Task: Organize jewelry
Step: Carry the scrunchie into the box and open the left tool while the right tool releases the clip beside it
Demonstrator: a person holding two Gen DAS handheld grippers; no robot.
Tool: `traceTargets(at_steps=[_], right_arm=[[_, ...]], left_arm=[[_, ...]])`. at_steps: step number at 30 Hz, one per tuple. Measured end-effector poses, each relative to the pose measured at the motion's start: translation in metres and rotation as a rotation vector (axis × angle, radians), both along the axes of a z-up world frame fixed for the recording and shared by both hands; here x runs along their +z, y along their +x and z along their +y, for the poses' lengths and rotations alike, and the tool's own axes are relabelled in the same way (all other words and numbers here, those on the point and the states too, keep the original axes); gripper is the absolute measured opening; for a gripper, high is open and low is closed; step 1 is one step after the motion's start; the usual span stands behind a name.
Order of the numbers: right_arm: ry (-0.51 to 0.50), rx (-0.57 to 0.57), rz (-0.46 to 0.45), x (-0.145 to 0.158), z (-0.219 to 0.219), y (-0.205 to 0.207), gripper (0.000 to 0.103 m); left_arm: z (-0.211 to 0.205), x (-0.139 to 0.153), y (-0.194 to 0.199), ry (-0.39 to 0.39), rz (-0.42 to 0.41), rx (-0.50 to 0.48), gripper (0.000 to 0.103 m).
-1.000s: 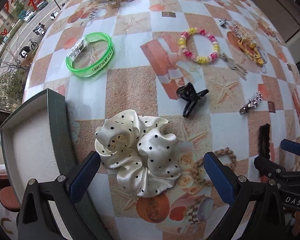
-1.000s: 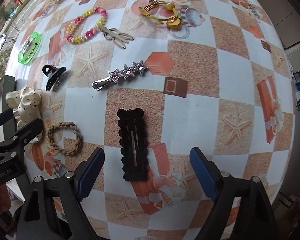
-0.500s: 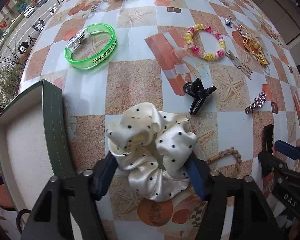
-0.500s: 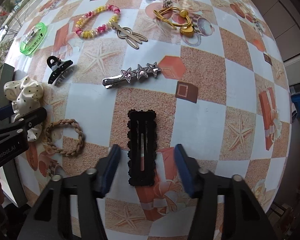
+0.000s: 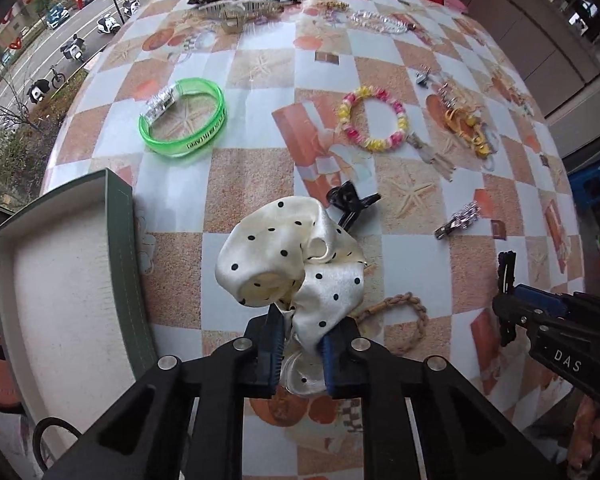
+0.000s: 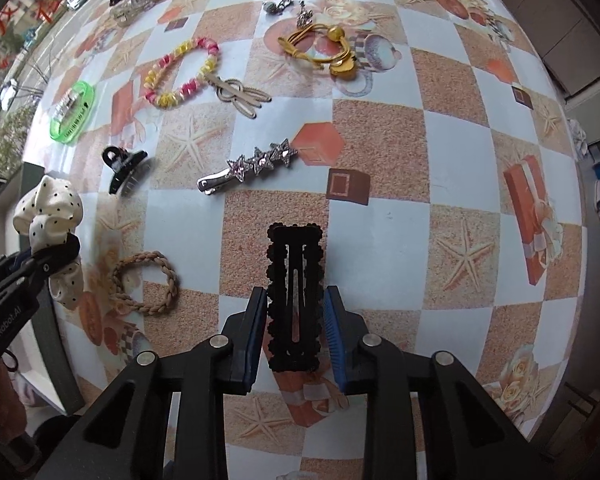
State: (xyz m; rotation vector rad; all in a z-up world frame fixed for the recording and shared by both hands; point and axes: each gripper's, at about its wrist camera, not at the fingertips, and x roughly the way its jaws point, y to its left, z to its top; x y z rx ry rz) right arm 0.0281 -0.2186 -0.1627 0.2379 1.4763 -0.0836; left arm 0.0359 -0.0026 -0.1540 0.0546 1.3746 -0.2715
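open tablecloth point(image 6: 452, 184) to the right of the star clip point(image 6: 252, 166): widest free lane. left side blocked by green tray point(image 5: 124, 264) wall at the table edge. braided band point(image 6: 146, 284) lies between the two grippers. black claw clip point(image 5: 352, 204) sits just beyond the scrunchie point(image 5: 292, 264). far edge crowded with clips.

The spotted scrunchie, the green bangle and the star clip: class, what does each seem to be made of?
Spotted scrunchie: probably satin-like fabric; cream, glossy, softly folded, black dots.
Green bangle: likely translucent plastic; the tablecloth shows through it.
Star clip: apparently silver metal, with sparkling stars that look like rhinestones.
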Motion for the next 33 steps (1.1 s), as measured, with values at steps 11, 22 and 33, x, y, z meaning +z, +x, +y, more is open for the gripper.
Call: traceTargets(at_steps=[11, 22, 33], right_arm=[[0.078, 0.047, -0.107, 0.059, 0.018, -0.006, 0.031], [0.168, 0.217, -0.203, 0.098, 0.104, 0.025, 0.031], [0.268, 0.424, -0.197, 0.088, 0.222, 0.065, 0.031]], left_arm=[[0.044, 0.063, -0.019, -0.081, -0.109, 0.085, 0.020], [0.127, 0.109, -0.023, -0.099, -0.206, 0.265, 0.020], [0.209, 0.075, -0.020, -0.043, -0.183, 0.426, 0.020]])
